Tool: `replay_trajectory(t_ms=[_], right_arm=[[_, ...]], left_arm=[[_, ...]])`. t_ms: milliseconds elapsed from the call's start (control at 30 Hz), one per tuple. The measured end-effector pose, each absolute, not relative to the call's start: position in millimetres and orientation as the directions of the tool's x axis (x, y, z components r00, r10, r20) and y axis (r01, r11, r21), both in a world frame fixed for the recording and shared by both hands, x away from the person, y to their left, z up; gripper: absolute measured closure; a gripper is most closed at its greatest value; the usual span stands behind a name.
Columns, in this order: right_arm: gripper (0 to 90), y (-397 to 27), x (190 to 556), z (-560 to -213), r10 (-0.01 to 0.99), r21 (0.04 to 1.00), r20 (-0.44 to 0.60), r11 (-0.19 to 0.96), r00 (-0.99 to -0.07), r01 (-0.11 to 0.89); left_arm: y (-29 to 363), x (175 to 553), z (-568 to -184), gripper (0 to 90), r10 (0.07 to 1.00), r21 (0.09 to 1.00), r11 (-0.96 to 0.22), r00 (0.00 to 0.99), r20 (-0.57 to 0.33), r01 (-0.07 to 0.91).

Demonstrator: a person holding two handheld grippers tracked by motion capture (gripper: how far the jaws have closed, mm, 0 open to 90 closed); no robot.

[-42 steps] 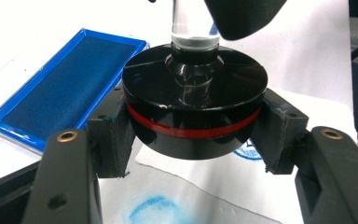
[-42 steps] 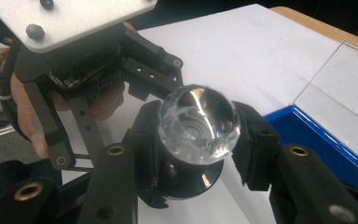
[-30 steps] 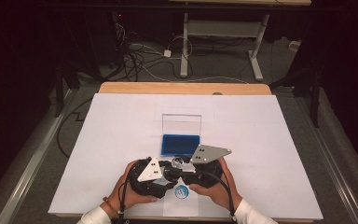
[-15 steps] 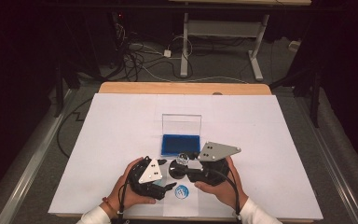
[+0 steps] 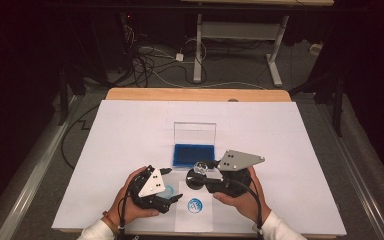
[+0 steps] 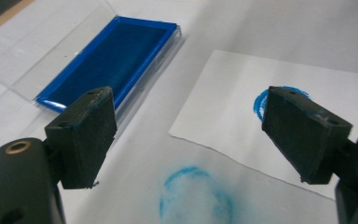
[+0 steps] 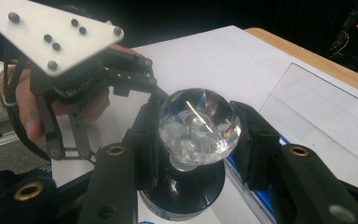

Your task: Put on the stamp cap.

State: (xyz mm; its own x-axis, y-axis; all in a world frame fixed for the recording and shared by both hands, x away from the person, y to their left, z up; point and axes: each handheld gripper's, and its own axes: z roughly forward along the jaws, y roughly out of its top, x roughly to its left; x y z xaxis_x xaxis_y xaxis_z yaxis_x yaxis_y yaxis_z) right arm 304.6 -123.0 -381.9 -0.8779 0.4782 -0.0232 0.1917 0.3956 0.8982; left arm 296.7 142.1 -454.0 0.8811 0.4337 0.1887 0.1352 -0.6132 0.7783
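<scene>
A stamp with a clear crystal knob point(image 7: 198, 116) and a black base point(image 7: 182, 191) stands upright in my right gripper point(image 7: 198, 140), whose jaws are shut on the knob. From above, the stamp point(image 5: 198, 172) hangs in that gripper point(image 5: 206, 176) just in front of the blue ink pad point(image 5: 194, 155). My left gripper point(image 6: 189, 133) has just been opening and holds nothing. It hovers over a blue ring smudge point(image 6: 196, 198) on the white table cover. In the high view the left gripper point(image 5: 172, 186) sits left of the stamp.
The ink pad's clear lid point(image 5: 195, 132) stands open behind it. A white paper slip point(image 5: 195, 215) with a round blue print point(image 5: 195, 205) lies near the front edge. The white cover point(image 5: 290, 150) spans the table, and a wooden edge point(image 5: 195, 95) runs along the far side.
The left gripper's jaws have spread wide and now stand apart from the stamp. The right gripper with the stamp has edged slightly to the right.
</scene>
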Motion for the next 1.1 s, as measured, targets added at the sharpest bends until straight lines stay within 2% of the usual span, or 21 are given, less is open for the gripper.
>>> replay_trajectory(t_ms=[567, 1100], right_arm=[[57.1, -131.8, 304.1, -380.0, 0.495, 0.893, -0.039, 0.407, -0.868, 0.192], [57.1, -141.0, 306.0, -377.8, 0.515, 0.885, -0.066, 0.426, -0.855, 0.188]], left_arm=[[174.0, 290.1, -442.4, 17.9, 0.504, 0.794, -0.594, 0.829, 0.241, 0.131], [203.9, 280.9, -452.8, 17.6, 0.571, 0.798, -0.570, 0.792, 0.214, 0.196]])
